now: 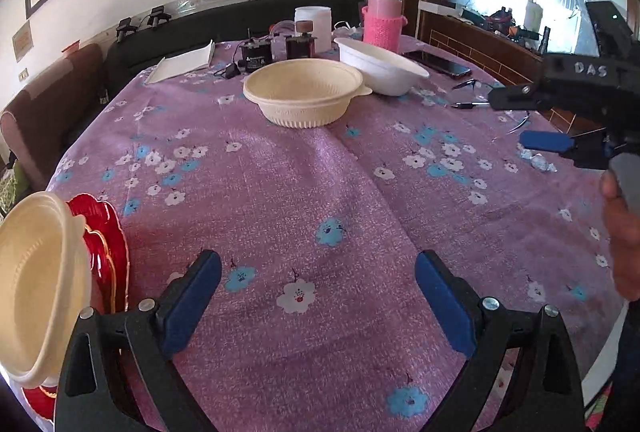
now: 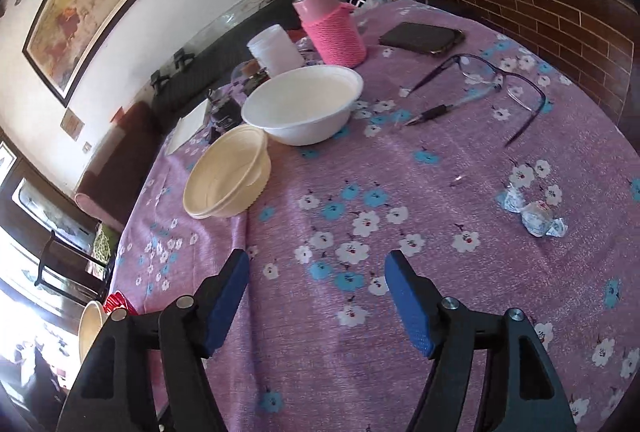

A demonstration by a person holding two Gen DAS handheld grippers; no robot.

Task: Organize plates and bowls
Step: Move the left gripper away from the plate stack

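A cream bowl (image 1: pixel 303 91) and a white bowl (image 1: pixel 380 65) stand side by side at the far middle of the table; both show in the right wrist view, cream (image 2: pixel 227 176) and white (image 2: pixel 303 103). At the near left edge another cream bowl (image 1: pixel 38 284) sits on red plates (image 1: pixel 105 252). My left gripper (image 1: pixel 318 298) is open and empty above bare cloth. My right gripper (image 2: pixel 316 302) is open and empty, well short of the bowls; it also shows at the right of the left wrist view (image 1: pixel 538 122).
A round table with a purple flowered cloth (image 1: pixel 320 200) holds a pink bottle (image 2: pixel 330 28), a white jar (image 2: pixel 276 50), a phone (image 2: pixel 422 38), glasses (image 2: pixel 500 84), a pen (image 2: pixel 432 114), a wrapped candy (image 2: pixel 534 214), a white tray (image 1: pixel 184 64) and small dark devices (image 1: pixel 258 56).
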